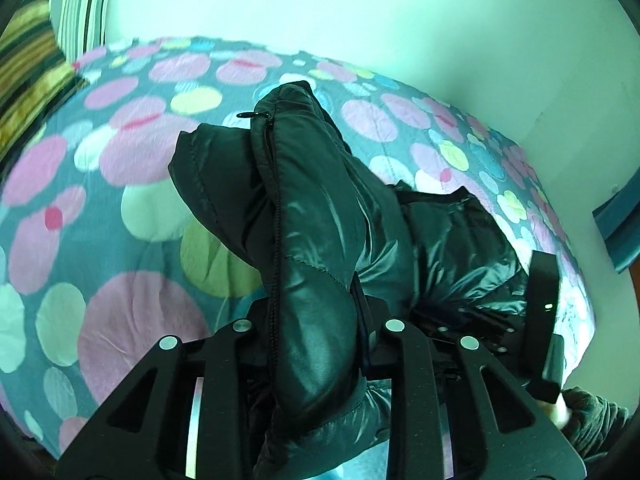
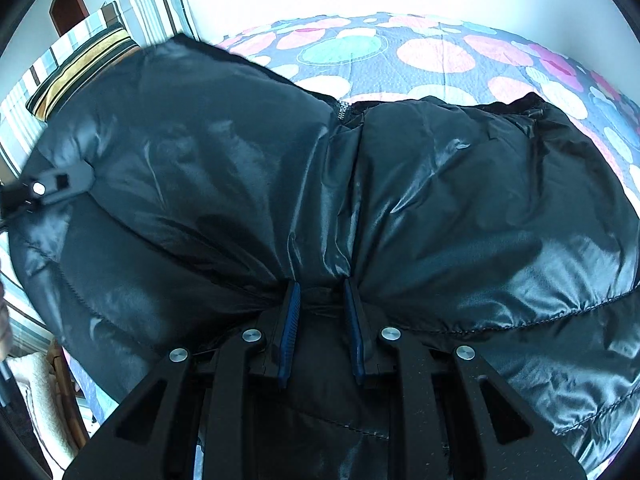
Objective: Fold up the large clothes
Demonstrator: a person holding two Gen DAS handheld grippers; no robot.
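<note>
Both grippers pinch the black puffer jacket (image 2: 440, 200): left gripper (image 1: 320, 312), right gripper (image 2: 320, 292). Edge lifted off bedspread (image 1: 120, 160); folding barely begun, no fold laid.

A bed's dotted bedspread (image 1: 132, 168), striped pillows (image 2: 152, 12), pale wall (image 1: 360, 12).

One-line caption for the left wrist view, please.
Left gripper pinches the zipper edge of a black puffer jacket above a dotted bedspread.
</note>
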